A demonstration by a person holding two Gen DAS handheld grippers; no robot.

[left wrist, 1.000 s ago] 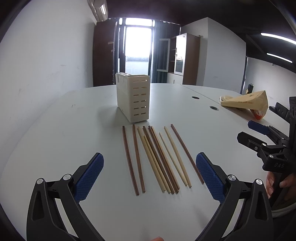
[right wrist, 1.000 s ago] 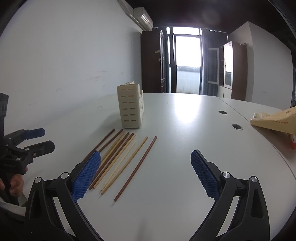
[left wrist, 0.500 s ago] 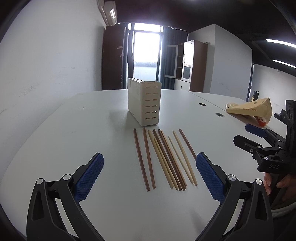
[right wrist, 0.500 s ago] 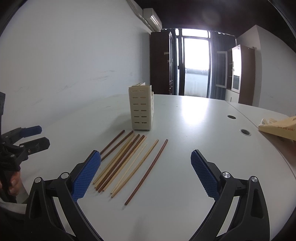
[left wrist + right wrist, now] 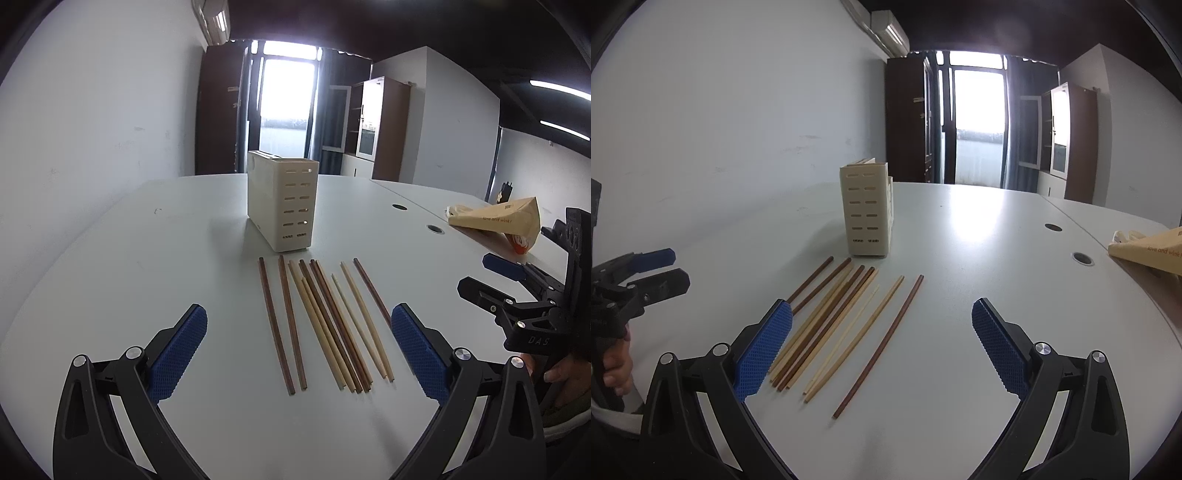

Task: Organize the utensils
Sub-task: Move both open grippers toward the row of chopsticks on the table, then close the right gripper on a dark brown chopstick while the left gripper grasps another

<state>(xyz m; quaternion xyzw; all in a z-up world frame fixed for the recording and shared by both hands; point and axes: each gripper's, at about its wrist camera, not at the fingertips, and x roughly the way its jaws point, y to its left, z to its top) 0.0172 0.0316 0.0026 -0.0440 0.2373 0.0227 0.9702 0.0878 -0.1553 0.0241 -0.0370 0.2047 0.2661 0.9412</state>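
A: Left wrist view has the left gripper [image 5: 298, 347] hanging low over the bench [image 5: 122, 258], its blue-padded fingers [image 5: 179, 352] spread wide and holding nothing. The chopsticks [image 5: 325, 325] lie flat in a loose row right ahead, dark ones and pale ones mixed, their far tips just short of the cream holder [image 5: 282, 206].

B: And the right gripper [image 5: 882, 347]?

A: Spread wide as well, empty. From its own camera the lone dark chopstick [image 5: 881, 349] lies between the fingers, a little apart from the pack.

B: So nothing is in the holder yet?

A: I can't see into its top from either view, but by the look of the bench the sorting hasn't begun.

B: Which stick would you take first?

A: An outer one. The lone dark stick on the right side has bare bench on both flanks, so the fingers can straddle it without nudging a neighbour. The middle ones touch or overlap, and a pinch there would likely lift two or roll them.

B: Any advice on the grip?

A: Come down square across the shaft, near one end, pads almost brushing the bench, and close slowly; thin sticks skid. Then tip it upright before the holder's narrow slot.

B: The paper bag [image 5: 498, 221]?

A: Well off to the side, no concern.
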